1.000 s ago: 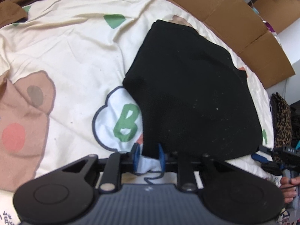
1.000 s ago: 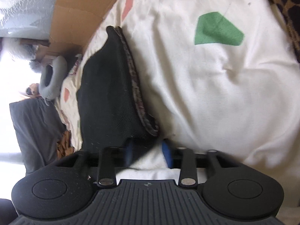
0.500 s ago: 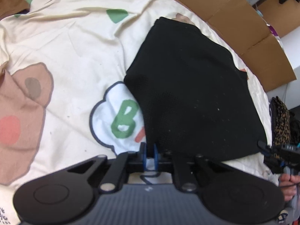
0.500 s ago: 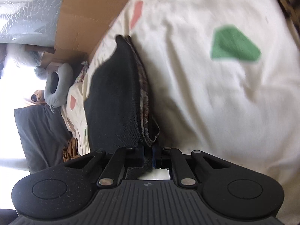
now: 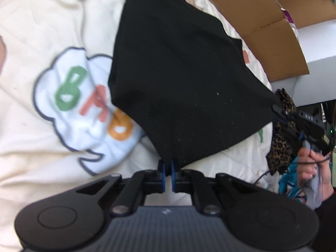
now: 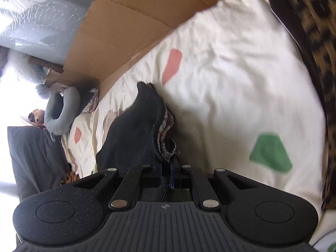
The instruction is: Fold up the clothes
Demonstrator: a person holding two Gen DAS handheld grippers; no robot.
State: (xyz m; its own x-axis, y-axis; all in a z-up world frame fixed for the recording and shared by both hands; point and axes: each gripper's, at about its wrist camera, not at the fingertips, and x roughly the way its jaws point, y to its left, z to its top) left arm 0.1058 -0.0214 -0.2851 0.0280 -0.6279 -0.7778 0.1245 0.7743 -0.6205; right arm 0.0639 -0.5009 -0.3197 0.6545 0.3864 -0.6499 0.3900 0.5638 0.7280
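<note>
Two handheld grippers each pinch a corner of a black garment [image 5: 184,79] over a bed. The bed's cream sheet [image 5: 42,21] is printed with a cartoon cloud holding coloured letters at the left of the left wrist view.

In that view the garment fills the centre of the frame, already doubled over into a rough slab. Its near corner comes down to bottom centre, where the left gripper [image 5: 167,175] has it. The blue jaws are closed almost fully, with only the thin cloth edge between them. At the right edge of the same frame the right gripper [image 5: 294,117] holds the garment's other near corner, carried by a hand [image 5: 313,168] at lower right. A leopard-print cloth [image 5: 283,138] lies behind that gripper, and brown cardboard [image 5: 262,21] runs along the bed's far side at upper right.

In the right wrist view the garment rises from bottom centre toward the middle of the frame, seen edge-on, with a patterned lining showing along its right side. The jaws there are likewise nearly closed on the cloth. A grey neck pillow [image 6: 61,113] sits at the left.

Holding both near corners keeps the edge taut between the grippers, probably so it can be carried over the far edge for another fold.
</note>
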